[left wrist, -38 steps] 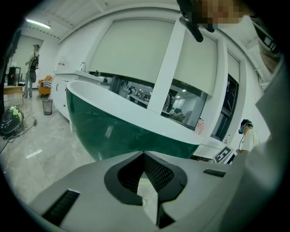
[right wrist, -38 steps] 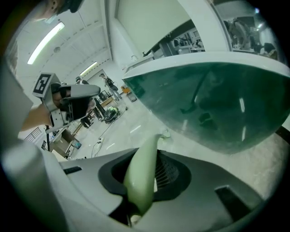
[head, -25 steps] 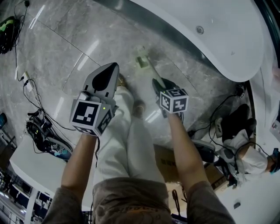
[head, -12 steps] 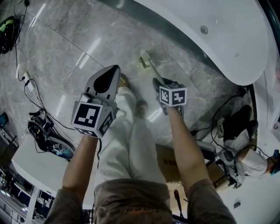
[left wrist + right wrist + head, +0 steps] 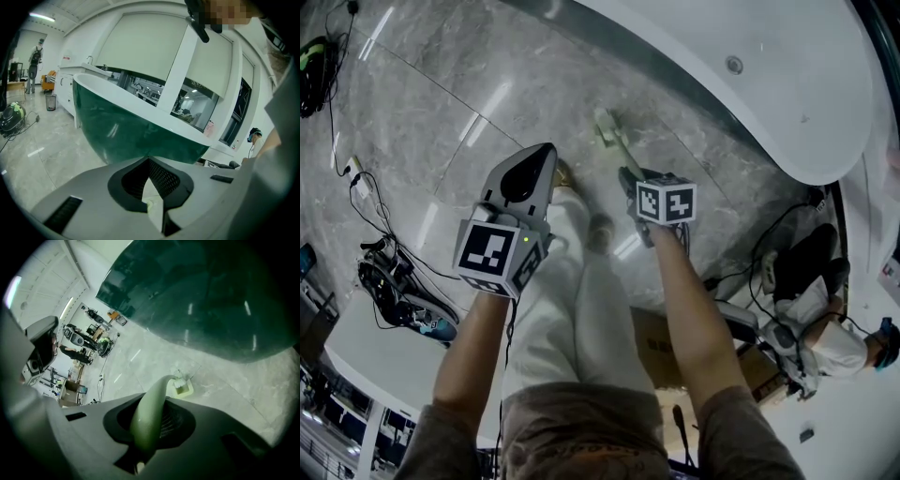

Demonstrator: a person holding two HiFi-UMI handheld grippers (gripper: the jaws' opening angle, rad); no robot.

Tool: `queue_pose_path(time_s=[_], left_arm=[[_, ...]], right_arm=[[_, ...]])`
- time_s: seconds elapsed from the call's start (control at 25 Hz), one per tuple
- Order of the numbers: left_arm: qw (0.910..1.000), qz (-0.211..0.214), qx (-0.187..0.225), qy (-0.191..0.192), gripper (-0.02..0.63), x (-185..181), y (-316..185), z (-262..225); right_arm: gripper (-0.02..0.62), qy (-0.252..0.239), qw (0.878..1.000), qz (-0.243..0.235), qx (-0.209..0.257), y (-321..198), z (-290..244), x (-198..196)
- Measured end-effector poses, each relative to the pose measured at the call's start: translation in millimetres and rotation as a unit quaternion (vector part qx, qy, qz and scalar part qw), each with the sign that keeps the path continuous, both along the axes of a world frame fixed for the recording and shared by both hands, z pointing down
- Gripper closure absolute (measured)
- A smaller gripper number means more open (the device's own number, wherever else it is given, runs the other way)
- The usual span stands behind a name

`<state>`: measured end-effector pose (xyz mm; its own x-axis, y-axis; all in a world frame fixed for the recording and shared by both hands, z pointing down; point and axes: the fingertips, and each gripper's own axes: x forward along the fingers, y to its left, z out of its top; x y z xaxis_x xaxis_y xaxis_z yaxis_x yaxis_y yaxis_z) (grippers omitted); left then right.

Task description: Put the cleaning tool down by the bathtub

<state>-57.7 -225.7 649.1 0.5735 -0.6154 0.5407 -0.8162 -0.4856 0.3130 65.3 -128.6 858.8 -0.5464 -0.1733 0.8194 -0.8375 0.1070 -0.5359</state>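
Operator: Head view first. My right hand-held gripper (image 5: 628, 178) is clamped on the pale green handle of the cleaning tool (image 5: 607, 131), and its jaws have just been closing on that handle. The brush head sits out ahead of the jaws, low over the grey marble floor (image 5: 422, 94) and near the foot of the bathtub (image 5: 787, 112).

Observer: Is the head down on the floor?

Operator: I cannot tell from up here. My left hand-held gripper (image 5: 530, 173) hangs to the left of the tool, apart from it, above my pale trouser leg (image 5: 567, 281).

Observer: Left gripper view?

Operator: Its jaws meet at the tips with nothing between them. Past them I see the bathtub side on, dark green outside with a white rim. A sliver of the pale brush head shows through the gap behind the tips.

Observer: And the right gripper view?

Operator: The dark pads press on the handle from both sides. The handle arches up out of them and bends down to a small square head with white bristles. That head is close to the floor, with a strip of bare marble between it and the tub's green wall. I still cannot say whether it touches the floor.
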Motion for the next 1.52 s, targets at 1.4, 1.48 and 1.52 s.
queue_pose_path(time_s=[1.4, 1.48, 1.52], left_arm=[[0.9995, -0.004, -0.032, 0.005, 0.606, -18, -11, 21], [0.9992, -0.001, -0.040, 0.007, 0.606, -16, -7, 20], [0.9991, 0.001, -0.041, 0.007, 0.606, -15, -6, 19]], right_arm=[[0.485, 0.033, 0.994, -0.011, -0.104, 4, 36, -12], [0.435, 0.038, 0.995, -0.008, -0.097, 3, 33, -10], [0.420, 0.042, 0.995, -0.007, -0.093, 2, 31, -8]])
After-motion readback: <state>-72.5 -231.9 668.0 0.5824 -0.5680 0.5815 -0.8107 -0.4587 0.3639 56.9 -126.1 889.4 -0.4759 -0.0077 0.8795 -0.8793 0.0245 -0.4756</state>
